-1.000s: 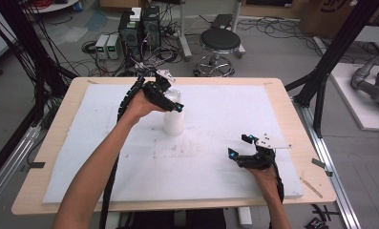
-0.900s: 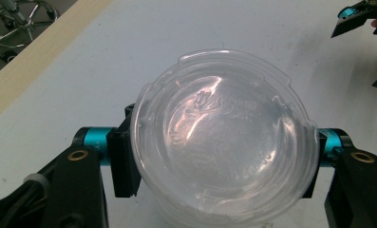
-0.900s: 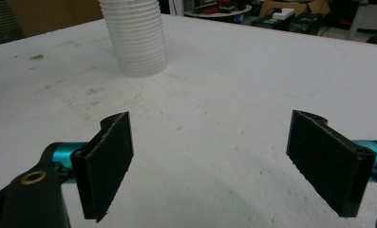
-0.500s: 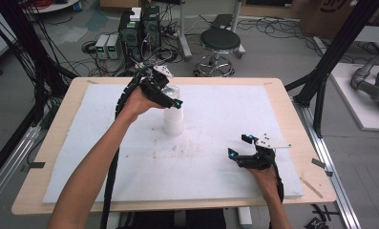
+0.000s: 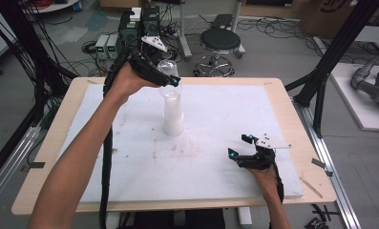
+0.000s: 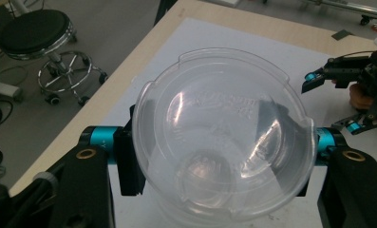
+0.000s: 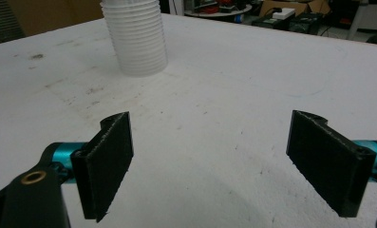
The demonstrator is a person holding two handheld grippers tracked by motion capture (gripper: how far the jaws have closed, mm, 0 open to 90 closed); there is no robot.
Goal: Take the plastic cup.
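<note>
We can read no text; embossed lettering on the clear cup [image 6: 222, 142] is too faint to make out.

1. The left claw [image 5: 170, 76] was raised at the upper middle of the high view, its jaws clamped on a clear cup [image 6: 224, 137].
2. The right claw [image 5: 239, 146] sat low at the lower right, jaws spread wide.

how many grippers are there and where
2. The left gripper is raised over the far side of the table, shut on a clear plastic cup above the white cup stack. The right gripper rests open near the table's near right corner.
</note>
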